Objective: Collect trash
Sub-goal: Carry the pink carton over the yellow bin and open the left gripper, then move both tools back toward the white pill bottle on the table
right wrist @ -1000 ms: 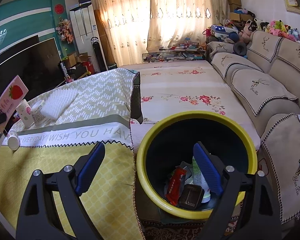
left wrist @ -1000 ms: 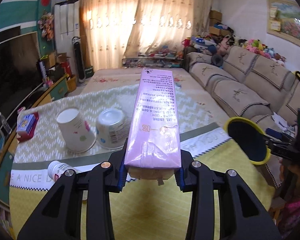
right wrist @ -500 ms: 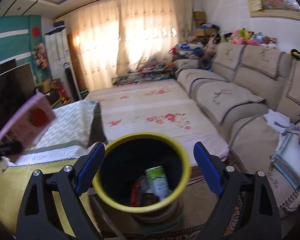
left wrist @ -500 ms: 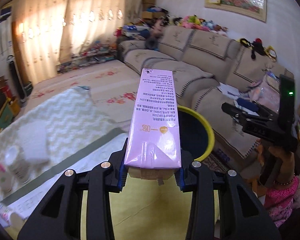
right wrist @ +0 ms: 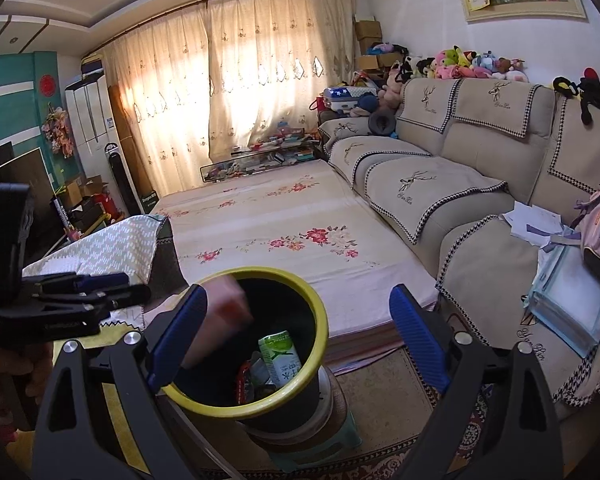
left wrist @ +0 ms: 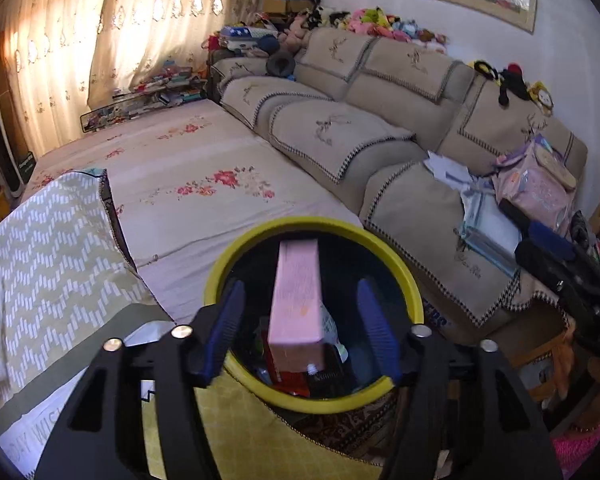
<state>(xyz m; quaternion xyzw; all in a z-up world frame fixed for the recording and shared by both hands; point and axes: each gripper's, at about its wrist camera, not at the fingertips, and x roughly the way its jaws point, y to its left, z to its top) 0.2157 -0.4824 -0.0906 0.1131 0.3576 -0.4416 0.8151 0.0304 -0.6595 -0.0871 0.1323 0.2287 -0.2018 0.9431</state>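
A black bin with a yellow rim (left wrist: 320,222) stands right below my left gripper (left wrist: 300,294). The left jaws are opening. The pink carton (left wrist: 298,304) sits between them with a gap on each side, free of the blue pads and dropping into the bin. In the right wrist view the carton (right wrist: 224,312) is a pink blur at the bin's rim (right wrist: 260,270), and the left gripper (right wrist: 80,284) shows at the left. My right gripper (right wrist: 299,300) is open and empty above the bin. A green carton (right wrist: 282,356) and other trash lie inside.
The bin rests on a low stool (right wrist: 312,440) on a patterned rug. A bed with a floral sheet (left wrist: 204,168) lies behind it, and a beige sofa (left wrist: 380,128) with papers and a bag runs along the right. The cloth-covered table (left wrist: 52,240) is at the left.
The left gripper swung right from the table to over the bin, and its jaws let go of the pink carton. The right gripper rose a little and stayed open.
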